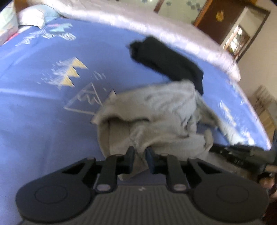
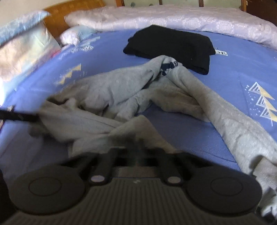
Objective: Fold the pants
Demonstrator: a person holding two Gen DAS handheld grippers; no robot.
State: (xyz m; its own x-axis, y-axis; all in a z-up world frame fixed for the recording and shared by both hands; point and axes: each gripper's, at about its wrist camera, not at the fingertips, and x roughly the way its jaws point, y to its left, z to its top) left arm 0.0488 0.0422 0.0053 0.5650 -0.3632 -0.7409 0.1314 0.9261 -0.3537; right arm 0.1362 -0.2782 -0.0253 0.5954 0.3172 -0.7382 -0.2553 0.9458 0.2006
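1. Bedroom. Blue printed bedsheet fills both views; pale quilt runs along the top of the frame, pillows upper left in the right wrist view, wooden headboard behind them.
2. Folded black garment sits upper centre in the right wrist view, apparently just touching the far end of the grey pants. Not my target.
3. The pants are a crumpled heap, not laid flat. In the right wrist view they spread from left-centre to the lower right corner, with one leg running diagonally from upper centre down to the right edge.
4. My left gripper: jaws nearly together, clamped on a fold of grey fabric at bottom centre of the left wrist view. The heap rises directly ahead, toward frame centre.
5. My right gripper: heavy motion blur. Jaws read as together; grey cloth lies right at the tips, but I can't tell if any is pinched.
6. Key relation: the bulk of the pants lies ahead and left of my right gripper, while the long leg trails off to its right. My left gripper shows as a dark bar at the left edge of the right wrist view, at the heap's left end.
7. Judgement: still early, spreading stage. The next move likely needs the two grippers to draw apart along the leg axis to flatten it.
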